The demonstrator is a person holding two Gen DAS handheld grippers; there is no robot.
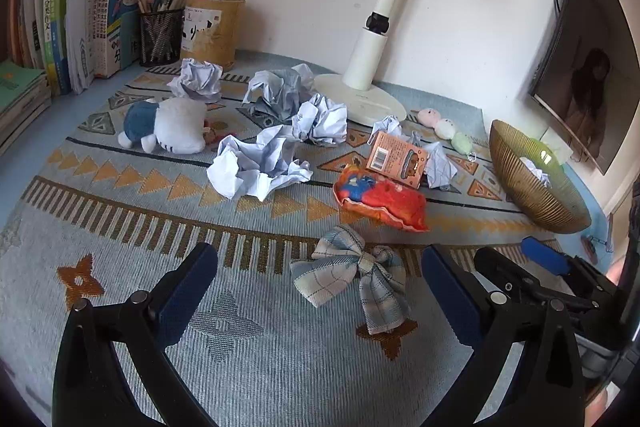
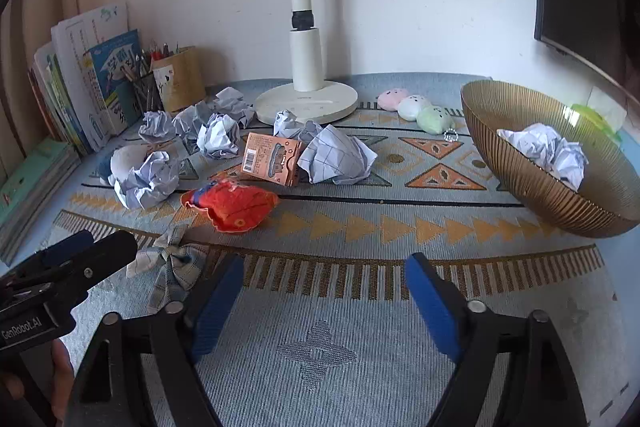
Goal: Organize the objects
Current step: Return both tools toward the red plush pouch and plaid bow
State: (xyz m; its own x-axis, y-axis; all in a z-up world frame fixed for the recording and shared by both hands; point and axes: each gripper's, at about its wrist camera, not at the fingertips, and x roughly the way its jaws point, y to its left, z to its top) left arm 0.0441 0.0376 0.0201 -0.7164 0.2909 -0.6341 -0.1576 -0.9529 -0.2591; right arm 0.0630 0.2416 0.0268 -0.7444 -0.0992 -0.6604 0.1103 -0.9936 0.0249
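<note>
Cluttered counter with patterned mat; both my grippers, left gripper and right gripper, wide and empty; crumpled paper mid-mat, one ball in gold bowl at right; risk: bowl tipping if I nudge its rim.

The left gripper has black angular arms ending in dark blue flat pads, with round silver pivot screws on each linkage; the right gripper is built alike, with brighter blue pads and slotted black arms; white "GenRobot.AI" lettering marks the left gripper's black body in the right wrist view; bare skin of a hand shows beneath it.
</note>
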